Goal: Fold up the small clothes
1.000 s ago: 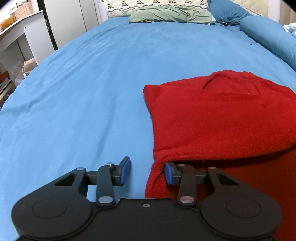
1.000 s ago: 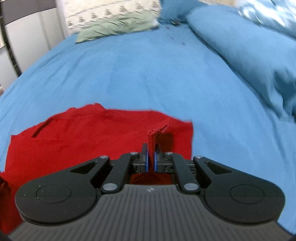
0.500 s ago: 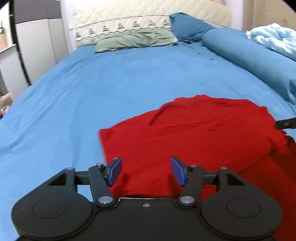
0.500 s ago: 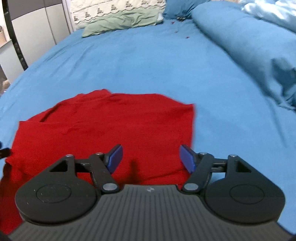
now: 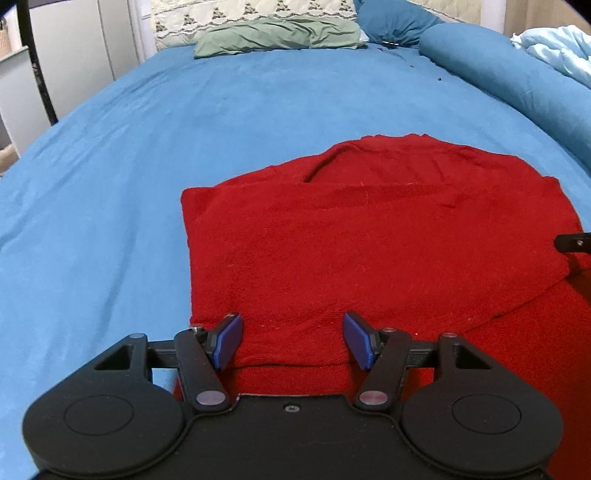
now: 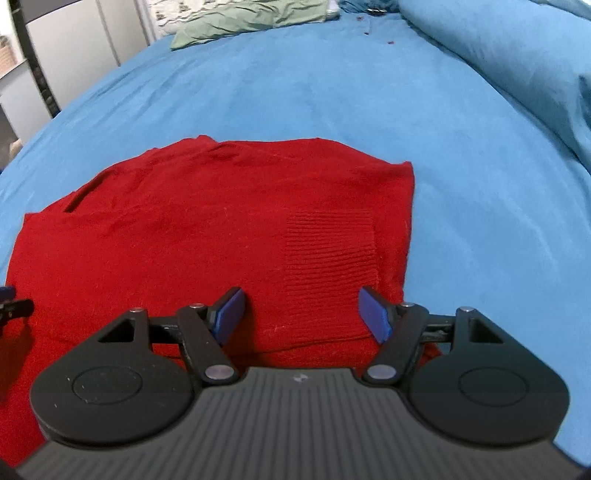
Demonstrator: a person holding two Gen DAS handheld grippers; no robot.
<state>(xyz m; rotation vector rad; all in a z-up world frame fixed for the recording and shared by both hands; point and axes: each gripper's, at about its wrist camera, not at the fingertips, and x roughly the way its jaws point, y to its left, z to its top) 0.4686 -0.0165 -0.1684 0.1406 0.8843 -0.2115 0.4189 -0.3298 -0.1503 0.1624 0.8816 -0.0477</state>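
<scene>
A red knitted garment lies folded over on the blue bed sheet; its upper layer ends in a near edge just in front of both grippers. It also shows in the right wrist view, with a ribbed cuff lying on top at the right. My left gripper is open and empty, just above the garment's near left part. My right gripper is open and empty over the garment's near right part. A tip of the right gripper shows at the left view's right edge.
A green pillow and a patterned headboard are at the far end. A rolled blue duvet runs along the right side. White cabinets stand left of the bed.
My right gripper let go of the garment's edge and opened wide. My left gripper opened wider and swung right over the garment. The folded layer now lies flat.
</scene>
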